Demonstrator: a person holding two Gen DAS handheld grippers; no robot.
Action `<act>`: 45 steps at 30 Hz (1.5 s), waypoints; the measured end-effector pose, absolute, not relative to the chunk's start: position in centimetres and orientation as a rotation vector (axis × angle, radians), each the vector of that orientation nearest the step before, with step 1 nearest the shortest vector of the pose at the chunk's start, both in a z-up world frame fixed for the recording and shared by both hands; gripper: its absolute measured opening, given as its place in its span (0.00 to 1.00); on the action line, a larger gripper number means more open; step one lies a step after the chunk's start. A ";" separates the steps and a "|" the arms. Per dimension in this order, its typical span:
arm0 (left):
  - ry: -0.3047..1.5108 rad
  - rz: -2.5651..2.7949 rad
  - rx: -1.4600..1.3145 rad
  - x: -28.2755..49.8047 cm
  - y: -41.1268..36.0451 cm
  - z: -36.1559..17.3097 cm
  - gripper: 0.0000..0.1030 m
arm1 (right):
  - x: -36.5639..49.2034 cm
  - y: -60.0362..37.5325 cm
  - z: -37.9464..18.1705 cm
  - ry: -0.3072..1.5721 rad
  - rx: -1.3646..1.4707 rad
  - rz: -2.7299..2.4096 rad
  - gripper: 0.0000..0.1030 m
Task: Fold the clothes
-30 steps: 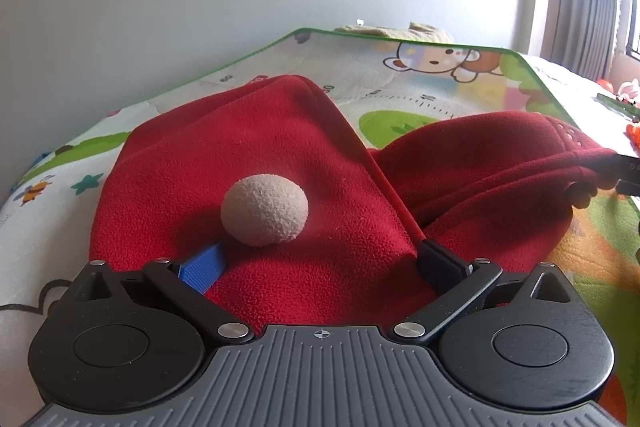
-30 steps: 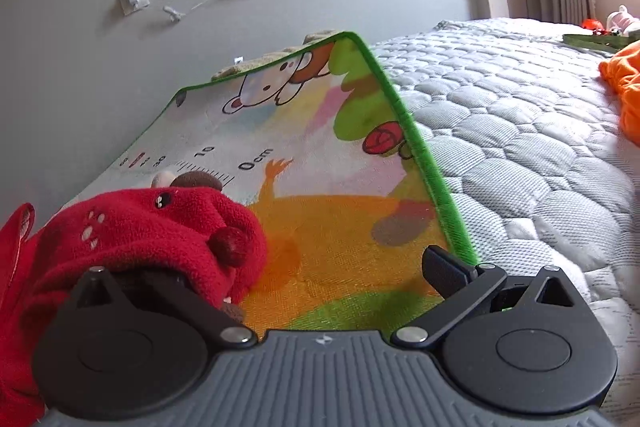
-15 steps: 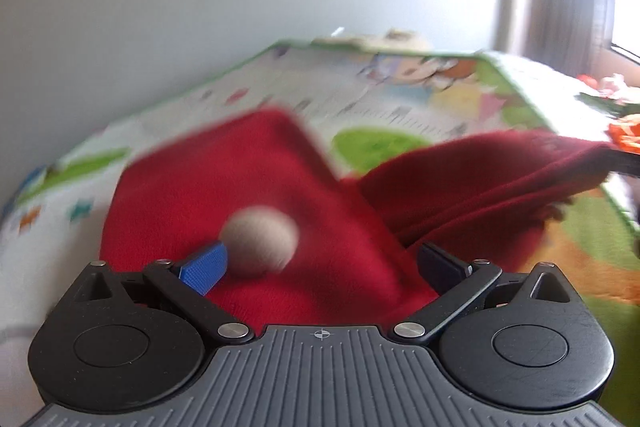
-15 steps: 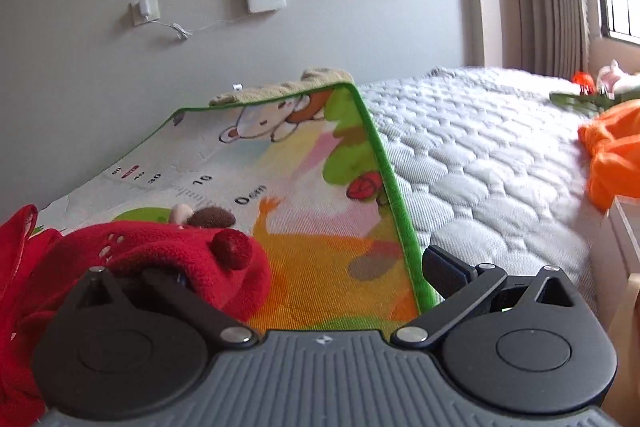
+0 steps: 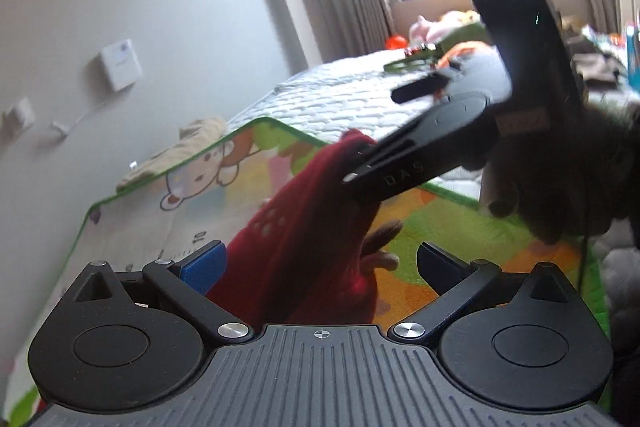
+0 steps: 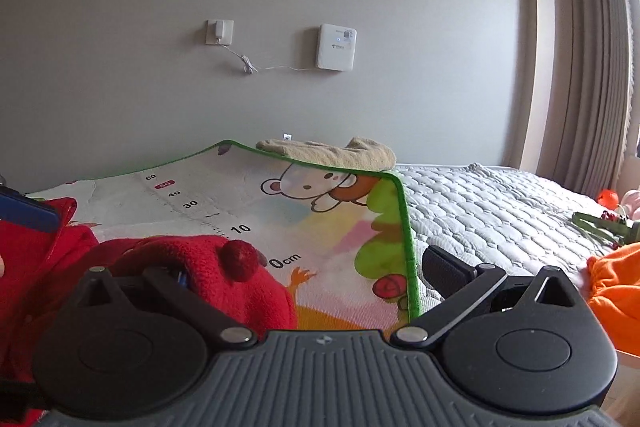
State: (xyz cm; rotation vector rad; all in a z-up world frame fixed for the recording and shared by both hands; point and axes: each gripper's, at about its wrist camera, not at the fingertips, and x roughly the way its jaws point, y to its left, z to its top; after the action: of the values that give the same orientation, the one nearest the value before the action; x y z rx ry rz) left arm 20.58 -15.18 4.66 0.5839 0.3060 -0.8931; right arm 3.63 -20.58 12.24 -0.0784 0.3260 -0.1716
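Observation:
A red fleece garment (image 5: 304, 239) hangs lifted above the cartoon play mat (image 5: 192, 195). My left gripper (image 5: 320, 263) is open, with the red fleece hanging between its fingers. My right gripper shows in the left wrist view (image 5: 404, 163), up and to the right, with the garment's top edge draped against its fingers. In the right wrist view the right gripper (image 6: 304, 267) stands open; the red fleece (image 6: 208, 267), with a small red pompom, covers its left finger. The left gripper's blue pad (image 6: 28, 213) shows at the far left.
The play mat (image 6: 320, 227) lies on a grey quilted mattress (image 6: 500, 211). A beige cloth (image 6: 332, 149) lies at the mat's far edge by the wall. An orange garment (image 6: 616, 287) lies at the right. Toys and a window with curtains are further off.
The left gripper has swung up and to the right, away from the flat red fleece and beige pompom. The right gripper has lifted the garment's end higher. Both views have tilted upward.

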 end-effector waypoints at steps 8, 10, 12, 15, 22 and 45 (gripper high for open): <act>0.293 -0.824 0.736 23.4 -18.7 0.8 1.00 | 3.9 -21.3 12.1 0.338 -0.071 -0.139 1.00; 0.301 -0.814 0.742 23.9 -19.0 0.3 1.00 | 4.2 -21.7 11.8 0.349 -0.059 -0.140 1.00; 0.311 -0.813 0.741 24.3 -19.1 -0.1 1.00 | 4.2 -22.0 11.6 0.357 -0.048 -0.140 1.00; 0.320 -0.830 0.732 24.7 -19.0 -0.2 1.00 | 4.3 -22.3 11.2 0.363 -0.043 -0.139 1.00; 0.325 -0.818 0.762 26.0 -18.8 -0.8 0.99 | 4.4 -22.6 10.8 0.368 -0.035 -0.139 1.00; 0.258 -0.530 0.445 26.4 -8.1 8.0 0.21 | 2.8 -21.8 13.9 0.295 0.176 0.082 1.00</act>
State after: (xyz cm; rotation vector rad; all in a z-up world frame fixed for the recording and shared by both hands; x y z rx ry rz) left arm 26.42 -8.06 8.04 0.4449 0.2577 -0.5301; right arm 2.82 -21.84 13.87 0.1760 0.2946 0.0817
